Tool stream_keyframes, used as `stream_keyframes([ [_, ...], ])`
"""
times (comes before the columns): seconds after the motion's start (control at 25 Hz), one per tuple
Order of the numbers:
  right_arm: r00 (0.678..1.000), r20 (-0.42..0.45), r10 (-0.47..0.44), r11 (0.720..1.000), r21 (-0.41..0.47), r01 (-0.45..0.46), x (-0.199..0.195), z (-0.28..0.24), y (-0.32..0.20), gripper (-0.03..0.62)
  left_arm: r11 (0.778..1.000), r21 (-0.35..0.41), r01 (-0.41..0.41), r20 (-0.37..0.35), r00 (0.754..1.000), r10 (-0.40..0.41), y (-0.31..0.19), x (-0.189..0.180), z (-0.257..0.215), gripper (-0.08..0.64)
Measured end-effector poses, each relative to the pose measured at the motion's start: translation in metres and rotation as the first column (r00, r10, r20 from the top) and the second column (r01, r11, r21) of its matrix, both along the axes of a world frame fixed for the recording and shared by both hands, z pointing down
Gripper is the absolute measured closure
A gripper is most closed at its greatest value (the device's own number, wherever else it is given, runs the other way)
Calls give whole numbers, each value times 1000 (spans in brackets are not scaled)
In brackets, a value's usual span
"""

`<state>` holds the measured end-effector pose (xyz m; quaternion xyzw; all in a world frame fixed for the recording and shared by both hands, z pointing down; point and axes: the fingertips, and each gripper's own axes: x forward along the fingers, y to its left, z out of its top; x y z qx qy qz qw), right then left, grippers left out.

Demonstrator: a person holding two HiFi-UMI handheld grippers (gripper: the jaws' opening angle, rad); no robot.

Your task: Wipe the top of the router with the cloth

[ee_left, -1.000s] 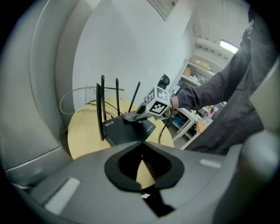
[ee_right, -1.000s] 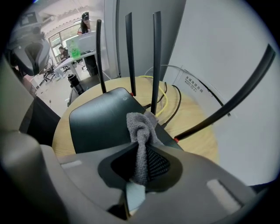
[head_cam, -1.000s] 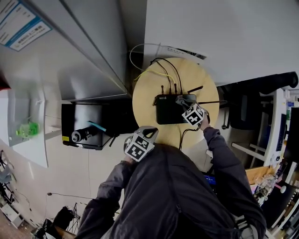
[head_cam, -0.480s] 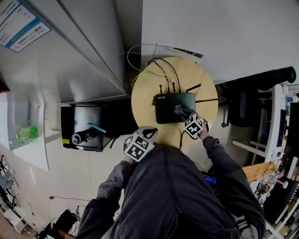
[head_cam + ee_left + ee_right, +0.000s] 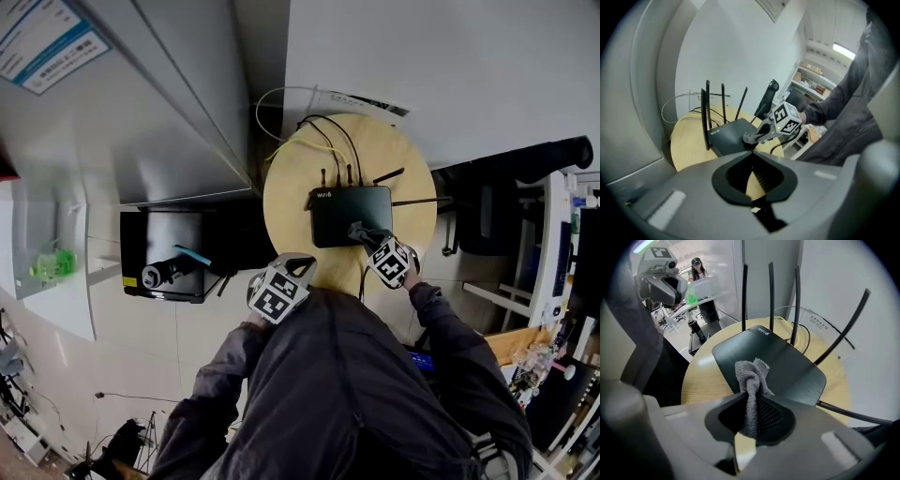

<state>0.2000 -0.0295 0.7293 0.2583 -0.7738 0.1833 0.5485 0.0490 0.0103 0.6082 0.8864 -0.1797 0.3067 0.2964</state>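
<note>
Your right gripper (image 5: 359, 229) pinches the cloth (image 5: 751, 378), apparently touching the router (image 5: 785, 364) by its near edge, with bare top beyond. Your left gripper (image 5: 300, 263), jaws together, hovers off the table's (image 5: 289, 187) near-left rim.

- Round pale-wood surface (image 5: 286, 192) set against a plain white wall (image 5: 450, 56).
- Grey cabinet (image 5: 159, 112) stands at left, just beside it.
- Pale floor (image 5: 141, 356) below; lighting even.
- White shelving (image 5: 560, 253) at right.
</note>
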Motion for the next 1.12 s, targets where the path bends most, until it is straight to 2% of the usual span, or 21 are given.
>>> stream_keyframes([
  [0.12, 998, 16, 67, 997, 25, -67, 13, -2, -22, 557, 1000, -1, 5, 1, 1000, -5, -2, -1, 0, 560],
  [0.24, 993, -31, 110, 991, 78, -108, 36, -2, -59, 557, 1000, -6, 16, 4, 1000, -16, -3, -3, 2, 560],
  [0.44, 988, -73, 137, 985, 114, -128, 56, -2, -112, 557, 999, -7, 32, 16, 999, -31, -5, -4, 1, 560],
  [0.56, 987, -111, 115, 986, 131, -100, 61, 0, -129, 557, 999, -7, 45, 23, 999, -45, -7, -5, 2, 560],
  [0.76, 987, -145, 64, 988, 147, -43, 60, 1, -130, 557, 999, -14, 52, 31, 998, -52, -8, -5, 3, 560],
  [1.12, 991, -103, 89, 989, 128, -76, 59, 0, -83, 558, 1000, -5, 5, 29, 1000, -5, -4, 5, 2, 560],
])
